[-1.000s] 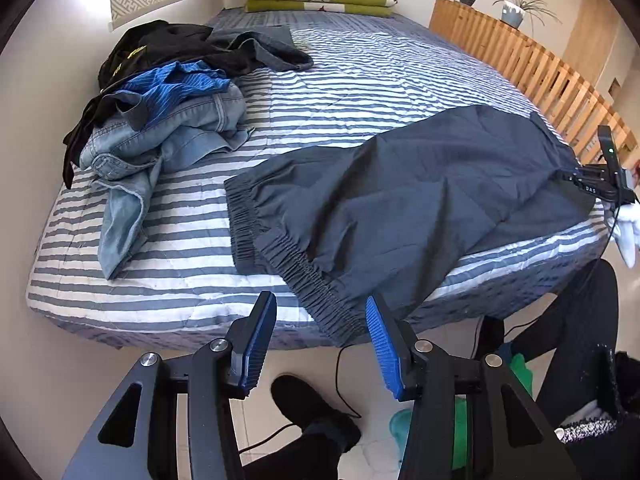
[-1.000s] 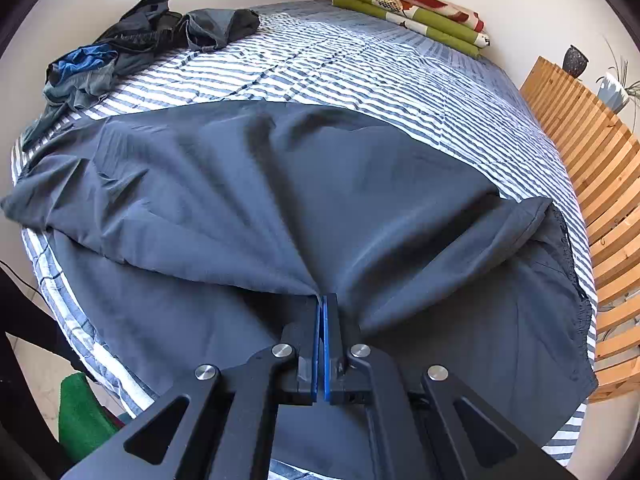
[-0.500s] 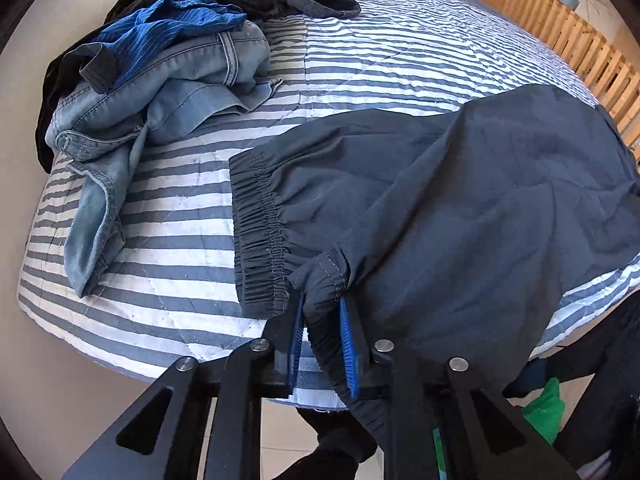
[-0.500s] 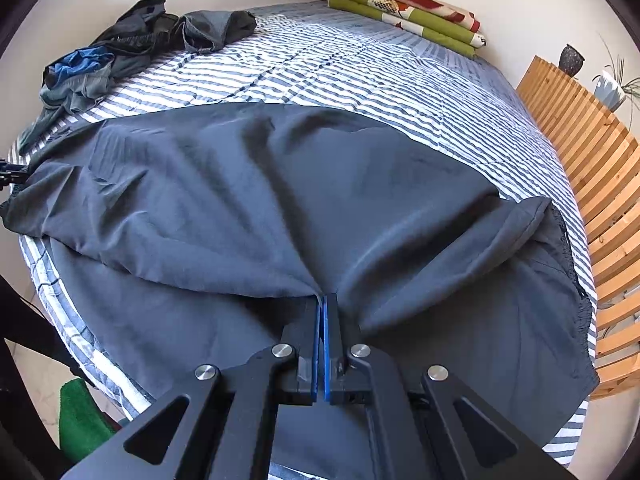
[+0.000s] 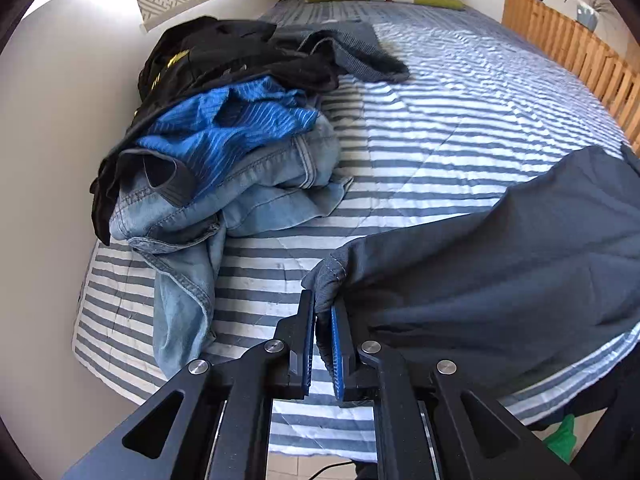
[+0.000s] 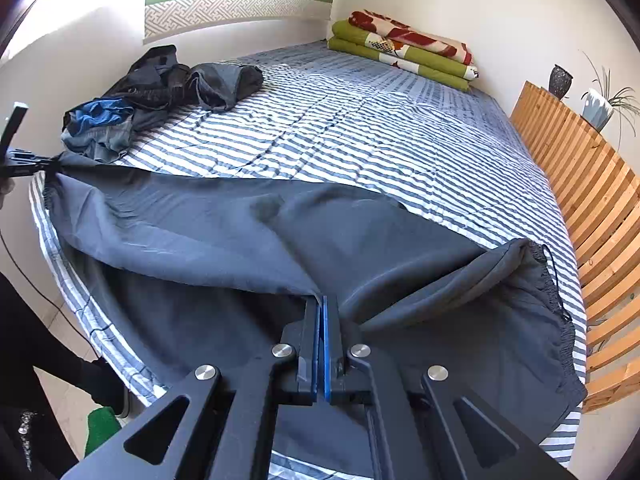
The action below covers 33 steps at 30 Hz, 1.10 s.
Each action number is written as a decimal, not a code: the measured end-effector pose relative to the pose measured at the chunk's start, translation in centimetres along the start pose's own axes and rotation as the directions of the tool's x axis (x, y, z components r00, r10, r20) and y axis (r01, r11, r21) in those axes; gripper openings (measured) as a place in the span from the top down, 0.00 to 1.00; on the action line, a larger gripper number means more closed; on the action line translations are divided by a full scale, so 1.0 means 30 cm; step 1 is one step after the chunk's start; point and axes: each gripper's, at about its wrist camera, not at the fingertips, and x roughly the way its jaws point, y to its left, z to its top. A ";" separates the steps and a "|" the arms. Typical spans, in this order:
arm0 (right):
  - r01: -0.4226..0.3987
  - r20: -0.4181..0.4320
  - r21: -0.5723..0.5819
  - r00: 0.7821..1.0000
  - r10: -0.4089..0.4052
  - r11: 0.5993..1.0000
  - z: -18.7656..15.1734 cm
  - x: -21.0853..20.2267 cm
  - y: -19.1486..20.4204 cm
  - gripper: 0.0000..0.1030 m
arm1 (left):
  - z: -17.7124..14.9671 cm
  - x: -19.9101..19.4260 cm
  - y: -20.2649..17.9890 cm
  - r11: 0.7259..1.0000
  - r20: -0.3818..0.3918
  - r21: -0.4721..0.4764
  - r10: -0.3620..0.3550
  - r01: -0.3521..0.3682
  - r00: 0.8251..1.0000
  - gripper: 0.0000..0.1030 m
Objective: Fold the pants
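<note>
Left wrist view: our left gripper [image 5: 323,312] has its jaws pinched on the cuff end of the dark pants [image 5: 500,272], lifted just off the striped bed [image 5: 420,152]. The pants run off to the right along the near bed edge. A heap of jeans [image 5: 240,196] and other clothes sits just beside the cuff. Risk here, as we judge it: the bite is only on a small bunch of hem, so tension could pull it free; a swing leftward could snag the jeans.

Right wrist view: our right gripper [image 6: 322,312] has its jaws pressed together on a fold of the pants [image 6: 240,240] near the waistband [image 6: 548,280], cloth stretched taut across to the left gripper [image 6: 28,162]. The lower layer hangs over the bed edge, so lifting unevenly could drag it to the floor or twist the legs.

Versus a second ago: the left jaws were spread and short of the cuff, now they clamp it and it's raised. The right grip is unchanged, and the fabric is pulled straighter.
</note>
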 end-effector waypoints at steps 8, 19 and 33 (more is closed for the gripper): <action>-0.057 -0.168 -0.058 0.985 0.047 0.997 -0.110 0.133 0.069 0.90 | 0.028 -0.006 -0.083 0.998 0.027 0.044 0.044 -0.045 0.999 0.77; 0.011 -0.050 0.378 0.999 0.008 0.926 -0.158 -0.045 -0.429 0.50 | 0.047 -0.244 -0.966 0.787 0.017 0.504 -0.421 0.356 0.907 0.60; 0.052 -0.159 0.683 0.984 0.078 0.728 0.109 0.359 -0.988 0.49 | -0.034 -0.076 -1.581 0.588 -0.194 0.637 -0.504 0.499 0.842 0.59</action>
